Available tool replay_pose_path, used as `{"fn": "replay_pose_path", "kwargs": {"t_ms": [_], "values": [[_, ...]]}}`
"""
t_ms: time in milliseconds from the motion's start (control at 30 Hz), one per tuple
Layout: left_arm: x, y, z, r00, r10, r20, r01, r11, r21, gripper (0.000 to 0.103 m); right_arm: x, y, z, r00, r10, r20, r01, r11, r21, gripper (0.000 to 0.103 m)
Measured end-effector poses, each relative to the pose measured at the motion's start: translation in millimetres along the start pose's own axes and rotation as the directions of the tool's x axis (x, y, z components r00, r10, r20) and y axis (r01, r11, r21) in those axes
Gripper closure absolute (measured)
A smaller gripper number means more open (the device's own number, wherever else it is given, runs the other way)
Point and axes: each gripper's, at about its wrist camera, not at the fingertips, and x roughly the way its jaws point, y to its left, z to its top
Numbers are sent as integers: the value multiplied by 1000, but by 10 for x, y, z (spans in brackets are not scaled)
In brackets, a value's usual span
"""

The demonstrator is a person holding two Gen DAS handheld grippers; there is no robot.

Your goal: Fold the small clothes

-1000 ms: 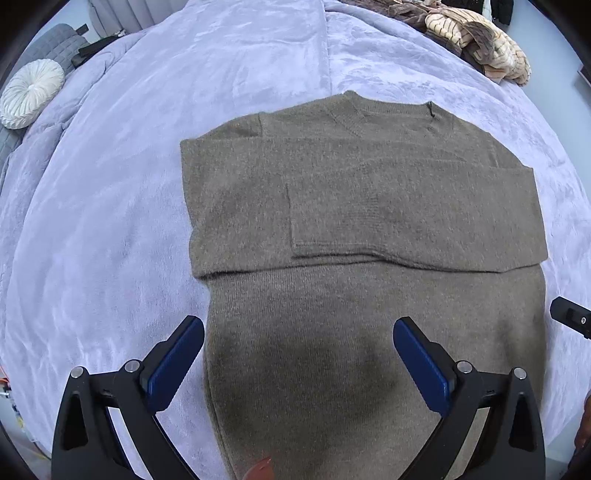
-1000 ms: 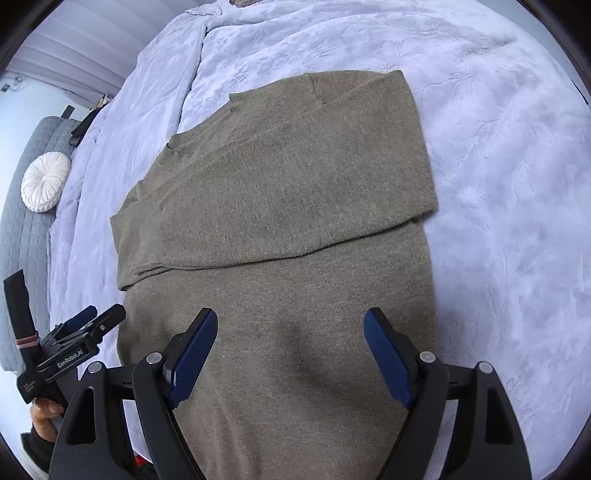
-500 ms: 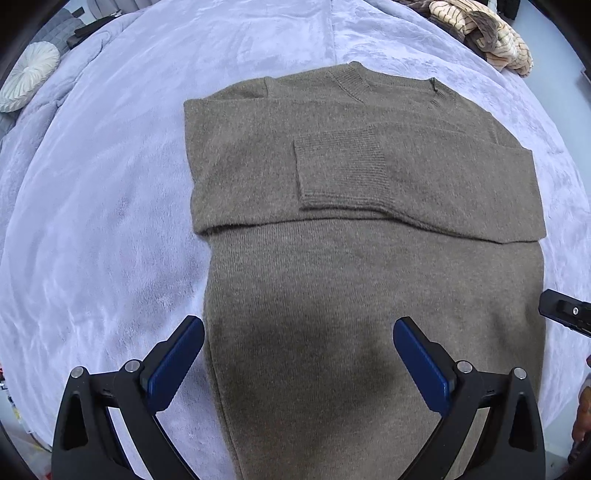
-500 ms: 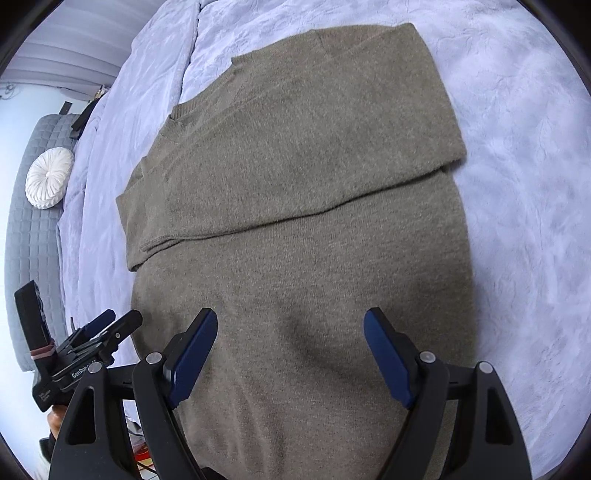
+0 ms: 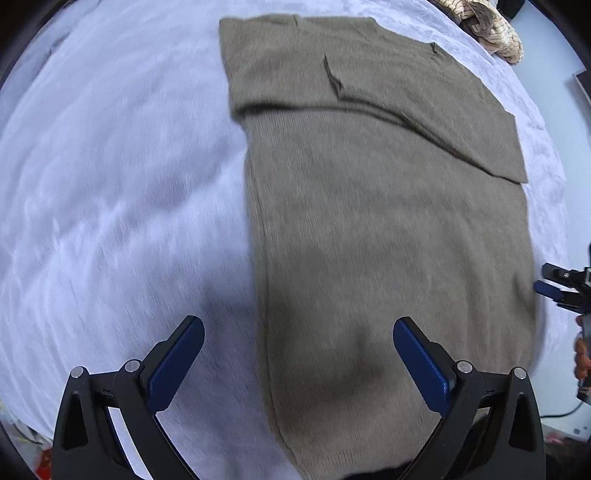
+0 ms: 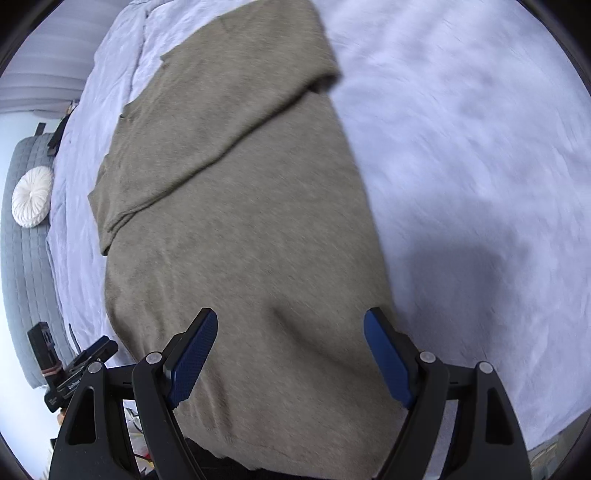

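An olive-brown sweater (image 5: pixel 388 221) lies flat on a lilac bedspread (image 5: pixel 122 192), both sleeves folded across its chest. My left gripper (image 5: pixel 295 354) is open and empty, hovering over the sweater's lower left edge near the hem. My right gripper (image 6: pixel 290 354) is open and empty over the sweater (image 6: pixel 240 206) near its lower right edge. The right gripper also shows at the right edge of the left wrist view (image 5: pixel 561 288); the left gripper shows at the lower left of the right wrist view (image 6: pixel 74 373).
A pile of striped beige clothes (image 5: pixel 495 33) lies at the far right of the bed. A round white cushion (image 6: pixel 31 195) sits on a grey quilted seat (image 6: pixel 26 280) beyond the bed's left side. The bedspread (image 6: pixel 480 166) stretches wide on the right.
Both grippers have dropped lower and toward the sweater's hem, the left shifting left and the right shifting right over the side edges. Both stay open. The sweater has not moved.
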Motion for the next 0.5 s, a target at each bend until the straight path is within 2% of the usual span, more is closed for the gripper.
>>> {"fn": "replay_pose_path", "kwargs": {"t_ms": [67,200,333,500], "values": [[52,4,-150,996,-71,-59,72,997,15,0,-16,-101,-123,1000,9,-30,-9,1000,-2,19],[186,-32,-441,983,-102,-152,112,992,58,0,-17,-308,-411,994,31,-101,-31,1000,-1,19],[309,-62,-615,956,-191,-222,194,981,-4,0,58,-479,-678,978,133,-160,-123,990,68,19],[404,-181,-688,927,-278,-254,276,960,-45,0,207,-455,-912,940,274,-205,-260,961,93,18]]}}
